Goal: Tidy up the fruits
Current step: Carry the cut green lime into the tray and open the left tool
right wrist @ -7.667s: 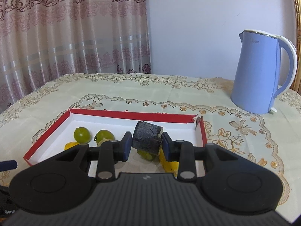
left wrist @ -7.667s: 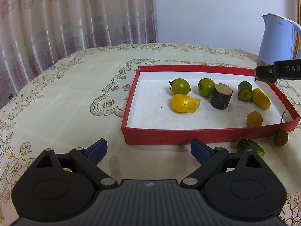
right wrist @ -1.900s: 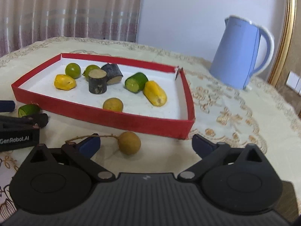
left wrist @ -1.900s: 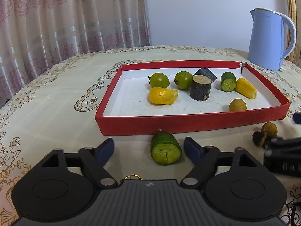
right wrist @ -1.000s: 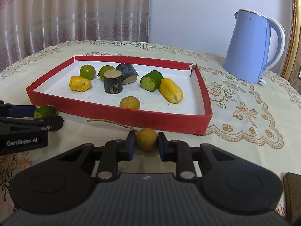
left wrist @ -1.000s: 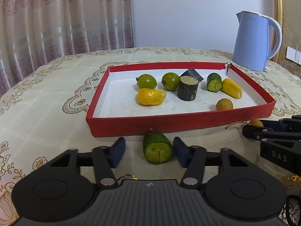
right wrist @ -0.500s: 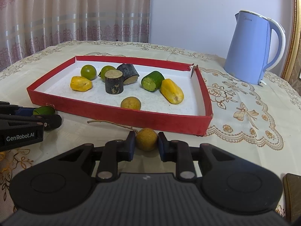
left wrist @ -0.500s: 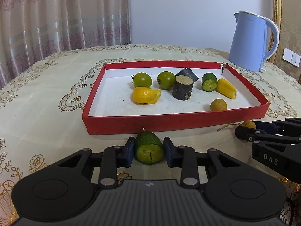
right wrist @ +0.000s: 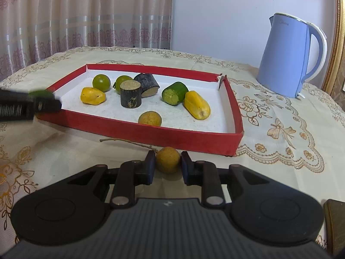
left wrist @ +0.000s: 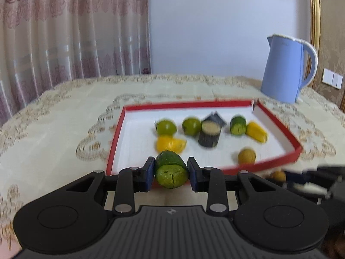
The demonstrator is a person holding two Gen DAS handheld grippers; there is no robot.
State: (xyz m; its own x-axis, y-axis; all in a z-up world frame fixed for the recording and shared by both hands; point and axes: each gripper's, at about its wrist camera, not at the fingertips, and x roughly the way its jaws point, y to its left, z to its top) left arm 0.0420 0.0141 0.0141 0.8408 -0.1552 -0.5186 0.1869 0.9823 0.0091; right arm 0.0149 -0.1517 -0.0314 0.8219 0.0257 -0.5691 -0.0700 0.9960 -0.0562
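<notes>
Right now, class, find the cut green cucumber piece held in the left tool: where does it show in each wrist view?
Left wrist view: cut green cucumber piece, low centre, clamped in the left tool, cut face toward the camera.
Right wrist view: a green sliver at the left edge, above the dark tool.
Shared landmark: blue kettle, upper right in both.

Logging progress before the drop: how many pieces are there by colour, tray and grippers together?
Green: 4, two round fruits, a chunk in the tray, a chunk in the left gripper
Yellow: 2
Tan: 2, one in the right gripper
Dark stubs: 2
Total: 10
</notes>
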